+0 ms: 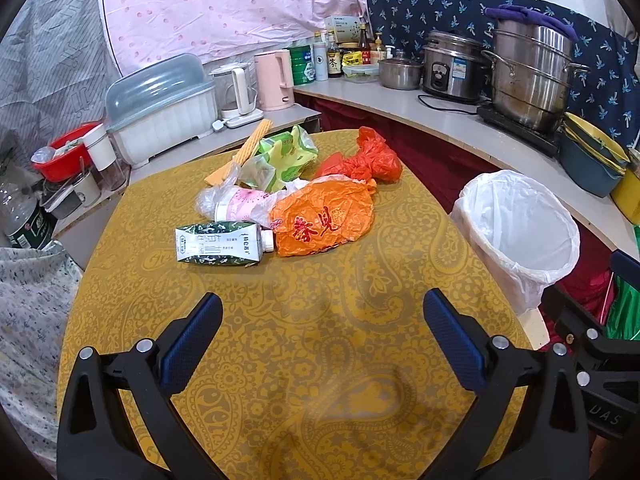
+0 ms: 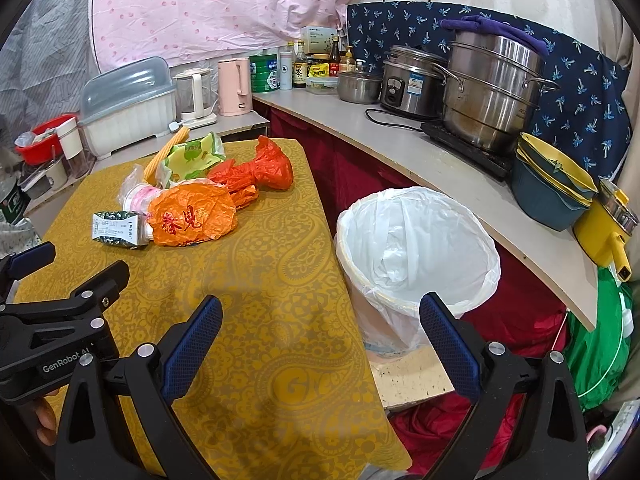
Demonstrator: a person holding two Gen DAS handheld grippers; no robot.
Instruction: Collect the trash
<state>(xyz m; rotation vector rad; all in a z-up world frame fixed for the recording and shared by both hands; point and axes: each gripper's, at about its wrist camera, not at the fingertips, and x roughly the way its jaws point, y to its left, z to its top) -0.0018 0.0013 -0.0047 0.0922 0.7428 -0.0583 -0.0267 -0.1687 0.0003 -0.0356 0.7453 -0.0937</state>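
Observation:
Trash lies piled on the yellow paisley table [image 1: 304, 344]: a green-and-white milk carton [image 1: 219, 243], an orange printed bag [image 1: 325, 216], a red plastic bag [image 1: 370, 158], a pink-labelled bottle in clear film [image 1: 236, 206], green snack wrappers [image 1: 286, 154] and a yellow corrugated stick [image 1: 250, 148]. A white-lined bin [image 1: 520, 236] stands off the table's right edge. My left gripper [image 1: 322, 310] hovers open over the near table, short of the carton. My right gripper [image 2: 320, 312] is open too, above the table's right edge beside the bin [image 2: 416, 248]. Both hold nothing.
A counter [image 2: 400, 136] runs behind and to the right with steel pots [image 2: 492, 92], a rice cooker, stacked bowls [image 2: 552, 184], bottles and kettles. A covered dish rack [image 1: 160, 108] and red basin sit at the left. Red cloth and a green bag lie low at the right.

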